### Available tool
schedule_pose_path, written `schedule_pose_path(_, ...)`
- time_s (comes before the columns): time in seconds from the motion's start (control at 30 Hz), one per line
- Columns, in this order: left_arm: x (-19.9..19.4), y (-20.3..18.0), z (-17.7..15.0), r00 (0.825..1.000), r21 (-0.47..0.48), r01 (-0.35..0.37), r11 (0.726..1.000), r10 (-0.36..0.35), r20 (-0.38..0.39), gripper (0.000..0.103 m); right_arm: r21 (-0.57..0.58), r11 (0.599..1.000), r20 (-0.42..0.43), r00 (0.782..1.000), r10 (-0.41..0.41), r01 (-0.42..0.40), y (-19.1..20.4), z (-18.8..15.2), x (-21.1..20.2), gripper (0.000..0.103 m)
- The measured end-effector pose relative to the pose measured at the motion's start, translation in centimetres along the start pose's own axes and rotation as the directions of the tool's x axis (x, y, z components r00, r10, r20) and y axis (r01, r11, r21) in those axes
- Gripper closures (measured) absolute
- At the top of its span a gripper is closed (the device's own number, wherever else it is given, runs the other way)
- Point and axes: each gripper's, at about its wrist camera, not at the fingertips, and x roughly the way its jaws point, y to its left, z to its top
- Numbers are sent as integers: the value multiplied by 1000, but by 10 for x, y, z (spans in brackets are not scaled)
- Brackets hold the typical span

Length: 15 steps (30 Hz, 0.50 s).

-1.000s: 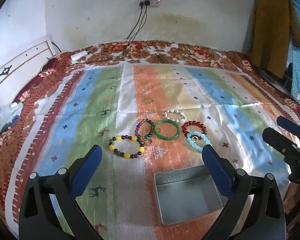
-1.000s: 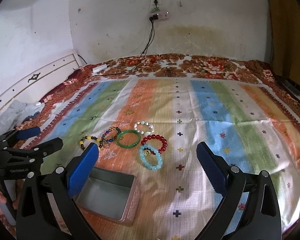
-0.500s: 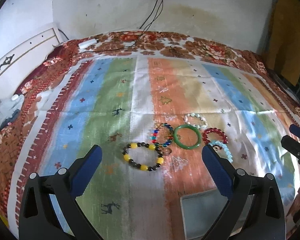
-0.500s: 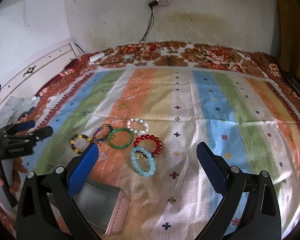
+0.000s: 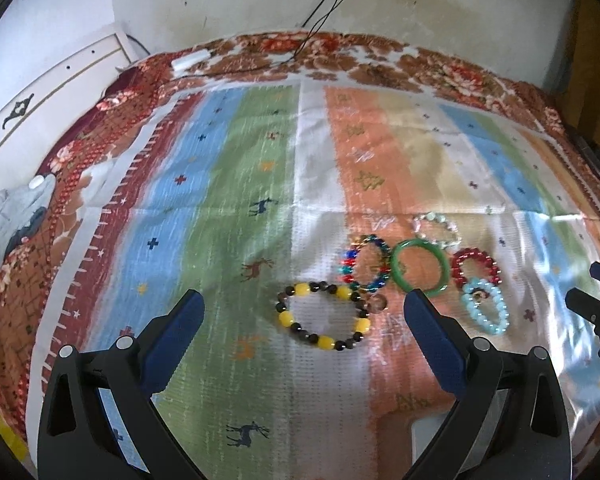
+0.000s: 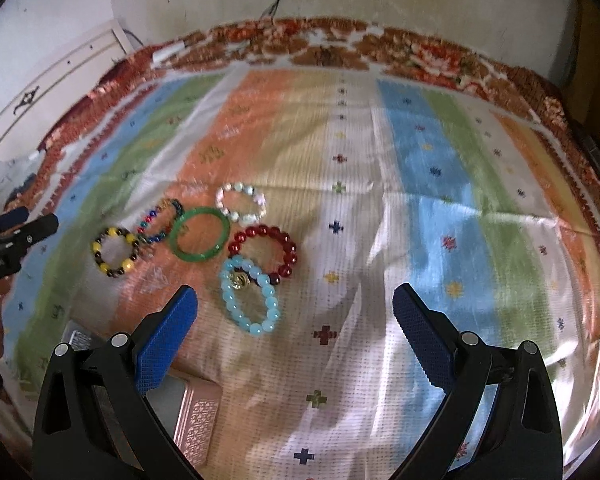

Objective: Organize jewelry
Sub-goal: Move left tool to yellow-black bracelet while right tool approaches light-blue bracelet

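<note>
Several bracelets lie close together on a striped cloth. In the left wrist view they are a yellow-and-dark bead bracelet, a multicolour one, a green bangle, a pale one, a red one and a light blue one. My left gripper is open just short of the yellow bracelet. My right gripper is open, with the light blue bracelet and the red one ahead to its left. The metal tin sits by its left finger.
A floral bedspread borders the cloth. A white headboard stands at the left and a stained wall with hanging cables at the back. A white plug block lies at the far edge, and grey clothing at the left.
Both grippers have moved forward and lower toward the bracelets, which now look larger. The tin has slid to the bottom edge of both views. The jaws stay apart.
</note>
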Motion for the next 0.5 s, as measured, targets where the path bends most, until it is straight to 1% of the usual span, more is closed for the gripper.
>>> schedule_pose_path(0.1, 10, 5, 2, 1000, -11, -2, 1000, 1, -27, 6, 15, 1000, -45, 999, 23, -23, -2, 0, 12, 4)
schedule_pose_path(0.17, 15, 6, 2, 999, -12, -5, 1000, 5, -42, 6, 14, 999, -58, 998, 34, -33, -1, 0, 16, 4)
schedule_pose_path(0.27, 22, 3, 3, 998, -3, -9, 1000, 9, -67, 6, 8, 1000, -82, 996, 31, -31, -1, 0, 24, 4)
schedule_pose_path(0.37, 33, 7, 2, 993, -17, -18, 1000, 16, -115, 6, 17, 999, -105, 993, 51, -49, -2, 0, 29, 4)
schedule_pose_path(0.5, 52, 16, 1, 983, -51, -24, 998, 14, -184, 6, 38, 998, -155, 986, 54, -49, -6, 1, 46, 4)
